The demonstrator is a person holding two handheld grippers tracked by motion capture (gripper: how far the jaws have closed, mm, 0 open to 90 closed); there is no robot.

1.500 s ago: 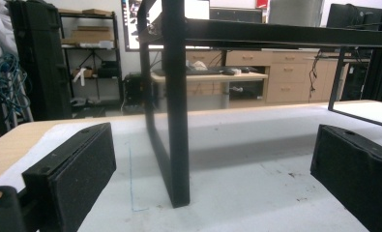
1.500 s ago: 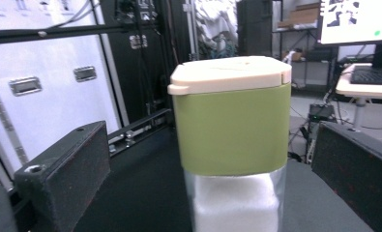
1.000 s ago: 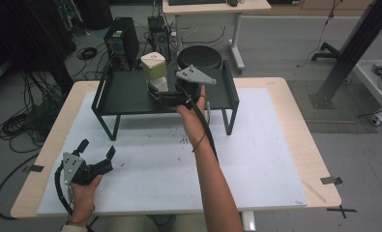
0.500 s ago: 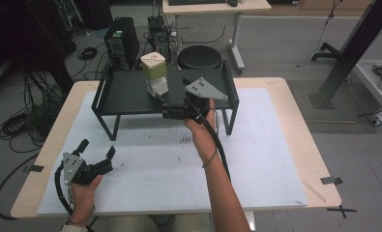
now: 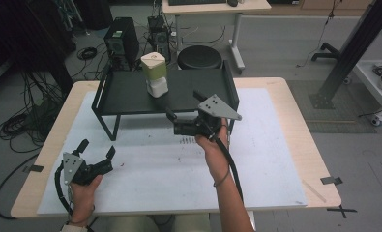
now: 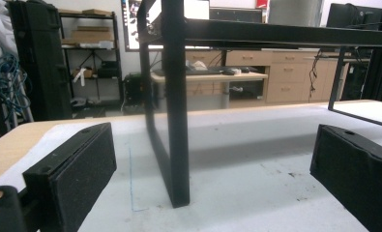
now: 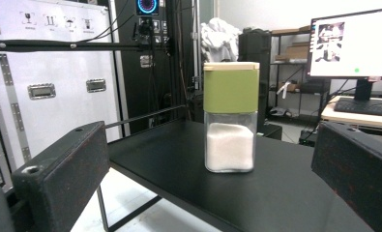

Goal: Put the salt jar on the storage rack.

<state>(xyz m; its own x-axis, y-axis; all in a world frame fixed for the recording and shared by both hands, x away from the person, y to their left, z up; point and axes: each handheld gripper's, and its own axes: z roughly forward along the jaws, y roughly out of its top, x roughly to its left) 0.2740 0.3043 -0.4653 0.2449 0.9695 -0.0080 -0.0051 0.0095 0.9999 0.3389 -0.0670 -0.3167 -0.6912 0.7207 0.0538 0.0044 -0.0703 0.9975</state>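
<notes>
Left gripper (image 5: 97, 153) sits lower left of the high view, held low over the white matte table cover (image 5: 145, 169), jaws spread wide, nothing between them; black blocky foam-like pads (image 6: 77, 169) show at the lower corners of the left gripper view, with a thin black metal leg (image 6: 175, 121) of the tray stand upright between them, farther off. A faint blue pen line marks the cover beside that leg. Right gripper (image 5: 184, 115) is at centre of the high view, just in front of the tray's front edge, jaws spread apart and empty, grey three-cornered plate on top, cable trailing down along the forearm. Beyond it, the black flat metal tray (image 5: 125, 94) with low rim stands raised on legs in the upper middle. On the tray, upper centre, stands the shaker jar (image 5: 154, 73): square clear lower body filled with white powder, olive-green plastic upper sleeve, cream lid; upright, well apart from both grippers. In the right gripper view the shaker jar (image 7: 230, 123) is centred between the spread pads, nothing in the way. Light wood table edge (image 5: 295, 121) frames the cover. Far back, upper frame: black round stool (image 5: 199, 57), computer tower (image 5: 121, 43), cables on grey floor.
</notes>
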